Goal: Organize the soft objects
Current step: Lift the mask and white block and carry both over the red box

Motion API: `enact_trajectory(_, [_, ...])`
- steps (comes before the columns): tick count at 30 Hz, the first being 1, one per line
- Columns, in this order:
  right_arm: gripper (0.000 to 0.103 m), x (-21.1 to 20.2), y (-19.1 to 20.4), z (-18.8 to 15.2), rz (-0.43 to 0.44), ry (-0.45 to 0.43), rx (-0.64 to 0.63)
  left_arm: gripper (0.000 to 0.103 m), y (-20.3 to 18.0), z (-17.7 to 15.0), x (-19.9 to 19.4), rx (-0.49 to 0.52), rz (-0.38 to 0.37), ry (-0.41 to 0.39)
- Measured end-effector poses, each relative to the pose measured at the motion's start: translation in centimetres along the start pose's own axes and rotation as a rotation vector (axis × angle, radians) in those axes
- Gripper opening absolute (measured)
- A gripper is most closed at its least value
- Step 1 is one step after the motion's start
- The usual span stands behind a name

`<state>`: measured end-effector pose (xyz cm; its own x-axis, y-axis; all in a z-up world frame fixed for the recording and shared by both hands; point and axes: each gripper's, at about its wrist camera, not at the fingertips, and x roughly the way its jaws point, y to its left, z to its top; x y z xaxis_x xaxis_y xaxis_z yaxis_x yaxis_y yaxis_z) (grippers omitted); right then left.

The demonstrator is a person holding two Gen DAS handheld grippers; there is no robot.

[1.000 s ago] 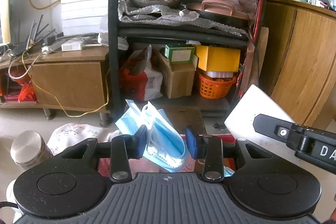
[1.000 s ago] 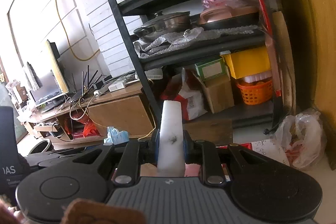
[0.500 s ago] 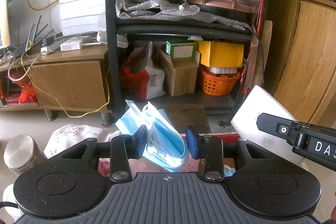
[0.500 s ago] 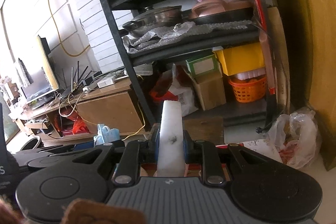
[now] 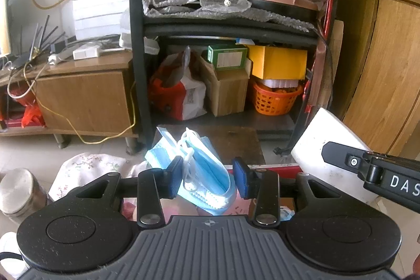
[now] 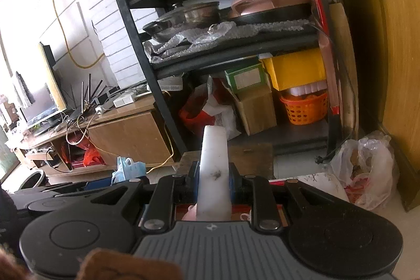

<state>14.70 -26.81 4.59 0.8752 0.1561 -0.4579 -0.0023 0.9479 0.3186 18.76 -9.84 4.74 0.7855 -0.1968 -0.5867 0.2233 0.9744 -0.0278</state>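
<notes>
Black metal shelving (image 5: 137, 49) stands beside wooden cabinets (image 5: 380, 64) on pale floor tiles (image 5: 31, 151).

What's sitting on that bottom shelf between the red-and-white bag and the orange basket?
A brown cardboard box with a green box resting on top of it stands between the bag and the basket. The left wrist view shows it best.

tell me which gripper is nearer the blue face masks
Left. The left gripper has the blue face masks bunched between its jaws. The right gripper, off to their right, is clamped on a white foam slab instead.
</notes>
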Motion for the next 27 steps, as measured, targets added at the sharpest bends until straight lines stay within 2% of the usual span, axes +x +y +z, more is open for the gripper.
enact_trajectory(11, [0.000, 2.8, -1.1, -0.7, -0.027, 0.068, 0.001, 0.045, -0.2, -0.2, 1.9, 0.021, -0.005, 0.043])
enact_trajectory(13, [0.000, 3.3, -1.3, -0.9, -0.027, 0.082, 0.005, 0.050, -0.3, -0.3, 2.1, 0.026, -0.008, 0.048])
enact_trajectory(15, [0.000, 3.7, -1.4, -1.1, -0.028, 0.108, -0.001, 0.059, -0.4, -0.4, 2.1, 0.029, -0.003, 0.051])
enact_trajectory(16, [0.000, 3.8, -1.4, -1.3, -0.030, 0.115, 0.000, 0.059, -0.3, -0.4, 2.1, 0.031, 0.000, 0.050])
enact_trajectory(24, [0.015, 3.3, -2.7, -1.0, -0.044, 0.114, 0.060, 0.062, -0.1, -0.4, 1.6, 0.041, -0.004, 0.049])
enact_trajectory(27, [0.015, 3.1, -2.6, -0.8, -0.039, 0.109, 0.064, 0.062, -0.5, -0.6, 1.7, 0.061, 0.002, 0.049])
